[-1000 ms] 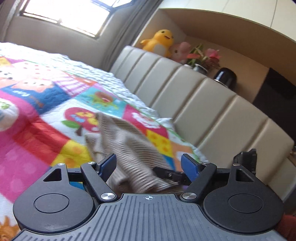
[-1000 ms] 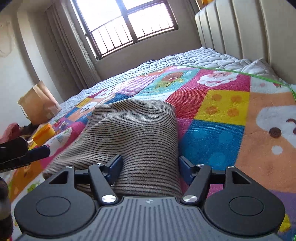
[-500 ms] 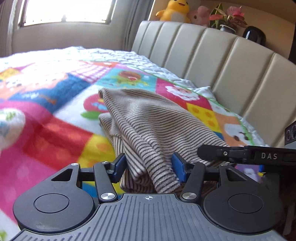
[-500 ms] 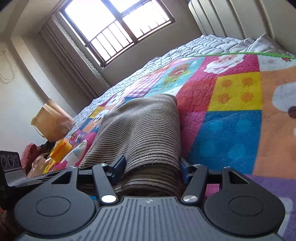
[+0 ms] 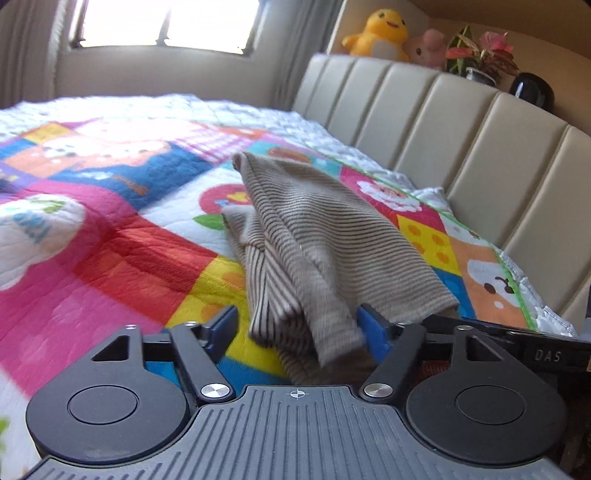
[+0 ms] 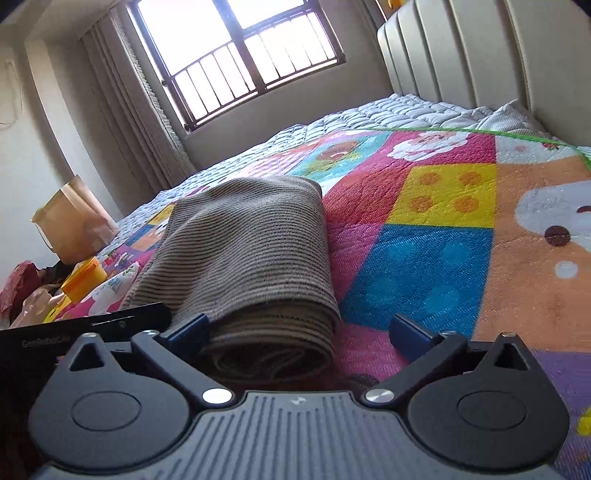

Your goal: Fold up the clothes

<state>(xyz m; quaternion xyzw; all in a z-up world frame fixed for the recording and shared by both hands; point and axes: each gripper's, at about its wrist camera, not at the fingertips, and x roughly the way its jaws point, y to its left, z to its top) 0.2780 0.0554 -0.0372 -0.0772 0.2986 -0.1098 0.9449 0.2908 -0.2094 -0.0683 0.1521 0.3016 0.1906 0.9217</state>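
A brown striped knit garment (image 5: 314, 236) lies folded on the colourful quilt (image 5: 110, 236). Its near end hangs between the fingers of my left gripper (image 5: 299, 328), whose jaws stand wide apart; the cloth touches the right pad. In the right wrist view the garment (image 6: 251, 243) lies as a thick folded stack. My right gripper (image 6: 306, 332) is open around its near end, with the stack against the left pad and a gap to the right pad. The left gripper's black body (image 6: 74, 328) shows at the left.
The padded beige headboard (image 5: 461, 122) runs along the right of the bed, with plush toys (image 5: 380, 33) and a plant on the shelf above. A window (image 6: 240, 55) is at the far end. A paper bag (image 6: 70, 218) and a yellow box (image 6: 83, 277) sit beside the bed.
Both grippers have opened wider and let go of the garment's near end. The folded garment has settled on the quilt. Both views shifted slightly.
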